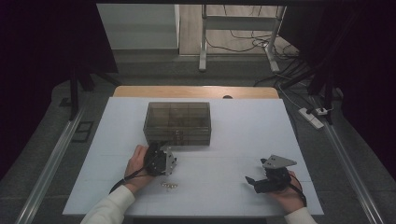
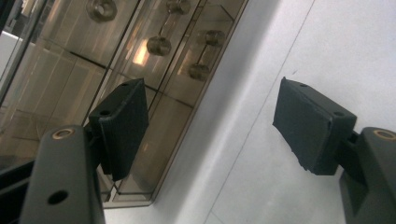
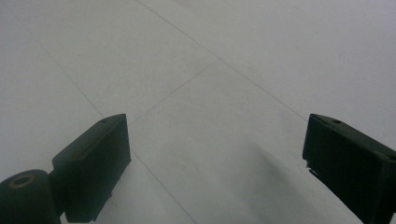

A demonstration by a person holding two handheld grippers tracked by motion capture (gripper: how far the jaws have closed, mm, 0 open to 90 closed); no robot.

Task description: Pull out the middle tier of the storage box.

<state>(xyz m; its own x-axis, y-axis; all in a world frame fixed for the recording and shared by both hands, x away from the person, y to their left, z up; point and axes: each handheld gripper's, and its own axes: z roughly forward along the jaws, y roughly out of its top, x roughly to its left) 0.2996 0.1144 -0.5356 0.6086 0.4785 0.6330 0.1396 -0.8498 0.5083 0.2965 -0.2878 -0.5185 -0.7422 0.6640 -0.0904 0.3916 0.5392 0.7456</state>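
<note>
High view. White tabletop (image 1: 233, 140), ruled with faint lines, set on a wooden surface whose far edge shows beyond it. Smoky clear organiser box (image 1: 177, 122) stands left of centre toward the far side; inner dividers are visible through its walls. Left claw (image 1: 161, 151), held in the person's left hand (image 1: 137, 163), sits just in front of the box's near left corner and points at it; whether it touches the box cannot be told. Small cluster of metal pieces (image 1: 170, 185) lies on the tabletop just behind that claw, toward the person and apart from the box. Right claw (image 1: 251, 180), held in the right hand (image 1: 287, 189), rests low over the tabletop at the near right, well apart from box and pieces, aimed leftward; a grey three-cornered plate sits on top of it.

Left gripper view. Left claw (image 2: 219, 121) has its jaws spread wide with nothing between the pads. Organiser box (image 2: 116, 70) runs aslant across the left half, close ahead; one jaw overlaps its wall in the picture. Several small round metal parts (image 2: 159, 45) lie in separate compartments inside. Bare tabletop (image 2: 327, 46) lies to the right.

Right gripper view. Right claw (image 3: 215, 163) has its jaws wide apart and grips nothing; plain white tabletop (image 3: 210, 60) with thin crossing lines lies ahead.
</note>
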